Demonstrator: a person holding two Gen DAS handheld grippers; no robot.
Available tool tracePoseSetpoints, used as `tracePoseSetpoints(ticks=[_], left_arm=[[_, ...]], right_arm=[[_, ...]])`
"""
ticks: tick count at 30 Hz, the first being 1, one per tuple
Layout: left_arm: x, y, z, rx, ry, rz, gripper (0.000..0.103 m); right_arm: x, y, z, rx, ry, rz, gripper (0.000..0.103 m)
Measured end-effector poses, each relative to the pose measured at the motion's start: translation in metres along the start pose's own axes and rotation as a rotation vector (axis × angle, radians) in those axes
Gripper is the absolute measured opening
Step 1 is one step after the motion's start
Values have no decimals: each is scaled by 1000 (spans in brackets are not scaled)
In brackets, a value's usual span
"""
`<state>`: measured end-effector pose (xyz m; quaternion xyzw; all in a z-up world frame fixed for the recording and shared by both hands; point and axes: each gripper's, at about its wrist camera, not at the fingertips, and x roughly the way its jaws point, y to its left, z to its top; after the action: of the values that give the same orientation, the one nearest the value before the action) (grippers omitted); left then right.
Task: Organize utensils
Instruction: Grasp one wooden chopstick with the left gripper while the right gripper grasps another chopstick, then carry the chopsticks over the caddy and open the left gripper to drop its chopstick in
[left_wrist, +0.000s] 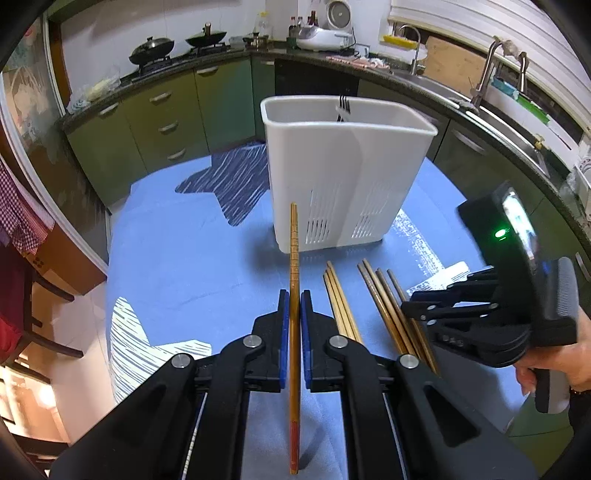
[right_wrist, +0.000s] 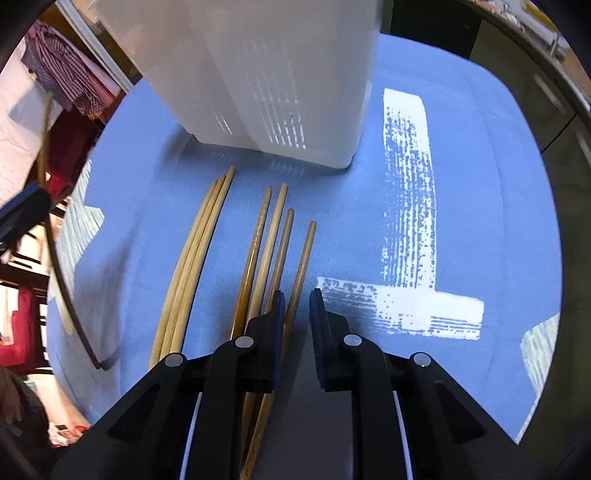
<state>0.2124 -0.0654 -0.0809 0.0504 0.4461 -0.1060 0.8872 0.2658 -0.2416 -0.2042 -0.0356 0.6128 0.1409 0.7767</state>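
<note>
Two grippers were seen over a round table (left_wrist: 177, 266) covered by a blue cloth with white and dark star prints. The largest item, a white slotted utensil caddy (left_wrist: 343, 173), was stood upright near the table's middle, and the tines of a dark fork (left_wrist: 344, 105) were seen above its far rim. Bare cloth was left to the caddy's left and right, and between its base and the chopstick tips. The table's edge was bordered by green cabinets (left_wrist: 155, 122) on the far side.

The left gripper (left_wrist: 294, 306) was closed narrowly on a single chopstick (left_wrist: 294, 258), which was held between the blue pads (left_wrist: 283, 314) and pointed forward at the caddy's front wall; its tip was seen just short of the base.

The right gripper (right_wrist: 297, 306) was held low over the table with a narrow gap between its fingers. It was straddling the rightmost of four darker chopsticks (right_wrist: 275, 240), but no grip could be confirmed. Three paler chopsticks (right_wrist: 195, 251) were laid just to the left of these, bunched together, all flat on the cloth with tips toward the caddy.
</note>
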Motion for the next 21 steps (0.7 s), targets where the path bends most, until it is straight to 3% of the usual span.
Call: tracePoseSetpoints(ticks=[3,4,11,21], left_arm=[[-7,0,-1,8,-20,-6,6],[-8,0,-1,10,-24,-9,6],[-16,3,-4,8,-37,-30,6],[-30,3,-5,14,-69,-56,6]], right_arm=[[2,7,3,-18,4,-50,14],[2,10,3,-29,2,-64,8],[-5,9,7,-12,-18,-41,6],[-83,10,-17,-22,-213,40,6]])
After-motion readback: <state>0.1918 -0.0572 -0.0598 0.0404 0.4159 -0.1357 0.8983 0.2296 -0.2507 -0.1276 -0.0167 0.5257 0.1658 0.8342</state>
